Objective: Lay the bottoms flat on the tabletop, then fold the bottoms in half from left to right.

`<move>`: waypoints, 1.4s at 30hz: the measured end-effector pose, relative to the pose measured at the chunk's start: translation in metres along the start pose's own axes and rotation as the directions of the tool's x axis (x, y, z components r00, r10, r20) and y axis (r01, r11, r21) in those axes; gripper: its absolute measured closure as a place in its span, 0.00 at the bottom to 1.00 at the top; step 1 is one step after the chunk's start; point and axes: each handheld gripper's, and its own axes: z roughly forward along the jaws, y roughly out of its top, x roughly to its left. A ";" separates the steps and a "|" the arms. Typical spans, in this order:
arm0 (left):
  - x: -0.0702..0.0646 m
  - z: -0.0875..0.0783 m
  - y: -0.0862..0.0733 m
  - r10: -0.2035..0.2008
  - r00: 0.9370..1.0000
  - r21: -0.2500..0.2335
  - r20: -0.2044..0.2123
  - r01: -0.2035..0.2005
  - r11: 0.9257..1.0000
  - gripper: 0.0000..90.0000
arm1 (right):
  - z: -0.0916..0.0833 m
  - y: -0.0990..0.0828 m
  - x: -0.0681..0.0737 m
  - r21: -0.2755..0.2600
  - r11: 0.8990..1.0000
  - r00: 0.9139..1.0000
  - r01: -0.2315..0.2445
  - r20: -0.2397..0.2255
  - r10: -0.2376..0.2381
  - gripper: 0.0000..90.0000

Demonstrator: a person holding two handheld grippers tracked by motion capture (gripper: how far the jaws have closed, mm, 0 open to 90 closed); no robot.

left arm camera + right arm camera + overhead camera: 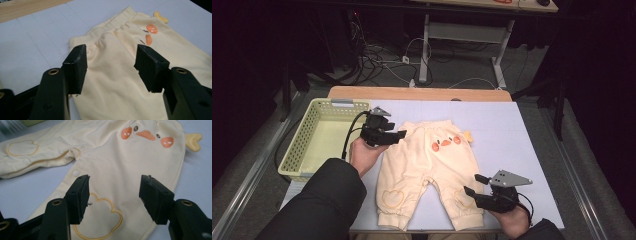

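Observation:
A pair of pale yellow baby pants (427, 170) lies flat on the white table cover, waistband at the far end, a duck face with orange cheeks (446, 143) on the front. My left gripper (401, 135) hovers at the waistband's left corner, jaws open with nothing between them; the cloth (112, 82) lies below them. My right gripper (475, 184) stands open over the right leg, above an embroidered yellow outline (105, 220). The duck face (147, 135) lies farther off in the right gripper view.
A pale green plastic basket (307, 145) stands at the table's left side, close behind my left hand. A wooden strip (417, 93) runs along the far table edge. Beyond it are cables and desk legs (427, 50) on the floor.

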 end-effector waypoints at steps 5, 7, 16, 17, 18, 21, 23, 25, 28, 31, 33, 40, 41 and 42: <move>0.003 0.000 0.000 -0.006 1.000 0.001 -0.003 0.006 1.000 0.46 | 0.001 0.000 0.000 0.001 1.000 1.000 -0.002 0.000 0.002 0.47; 0.004 0.001 0.000 -0.010 1.000 0.003 -0.006 0.010 1.000 0.46 | 0.001 0.000 0.000 0.002 1.000 1.000 -0.003 0.001 0.003 0.47; 0.002 0.003 0.000 0.002 1.000 0.021 -0.031 -0.002 1.000 0.46 | -0.001 0.000 0.000 -0.004 1.000 1.000 0.005 0.000 -0.005 0.47; 0.003 0.004 0.001 0.000 1.000 0.030 -0.032 0.001 1.000 0.46 | -0.001 0.000 0.000 -0.004 1.000 1.000 0.002 0.000 -0.002 0.47; 0.004 0.005 0.001 0.002 0.999 0.043 -0.033 0.000 0.999 0.46 | -0.001 0.000 0.000 -0.003 1.000 1.000 0.001 0.001 -0.001 0.47; 0.008 0.009 0.003 0.000 0.999 0.068 -0.033 0.003 0.998 0.46 | 0.001 0.000 -0.001 0.000 1.000 1.000 0.001 0.000 -0.001 0.47; 0.010 0.012 0.004 -0.008 0.999 0.071 -0.032 0.010 0.997 0.46 | 0.001 0.000 -0.001 0.003 1.000 1.000 -0.002 0.002 0.002 0.47; 0.012 0.014 0.006 -0.019 0.999 0.081 -0.032 0.021 0.996 0.46 | 0.001 0.000 -0.001 0.003 1.000 1.000 -0.001 0.002 0.001 0.47; 0.013 0.017 0.008 -0.033 0.999 0.103 -0.031 0.036 0.994 0.49 | -0.001 -0.001 0.000 -0.001 1.000 1.000 -0.005 0.005 0.005 0.47; 0.013 0.019 0.010 -0.025 0.999 0.100 -0.039 0.029 0.995 0.49 | -0.002 -0.001 0.000 -0.004 1.000 1.000 -0.003 0.005 0.003 0.47; 0.015 0.021 0.012 -0.023 0.999 0.111 -0.045 0.028 0.993 0.49 | -0.001 -0.001 0.000 -0.003 1.000 1.000 -0.003 0.004 0.003 0.47; 0.020 0.033 0.021 -0.065 0.996 0.126 -0.053 0.072 0.989 0.49 | -0.002 -0.001 0.001 -0.002 1.000 1.000 0.011 0.002 -0.011 0.47; 0.019 0.035 0.022 -0.068 0.996 0.129 -0.055 0.074 0.989 0.49 | -0.003 -0.001 0.002 -0.003 1.000 1.000 0.013 0.002 -0.013 0.47; 0.019 0.038 0.022 -0.072 0.996 0.129 -0.056 0.079 0.988 0.49 | -0.003 -0.001 0.002 -0.005 1.000 1.000 0.015 0.002 -0.015 0.47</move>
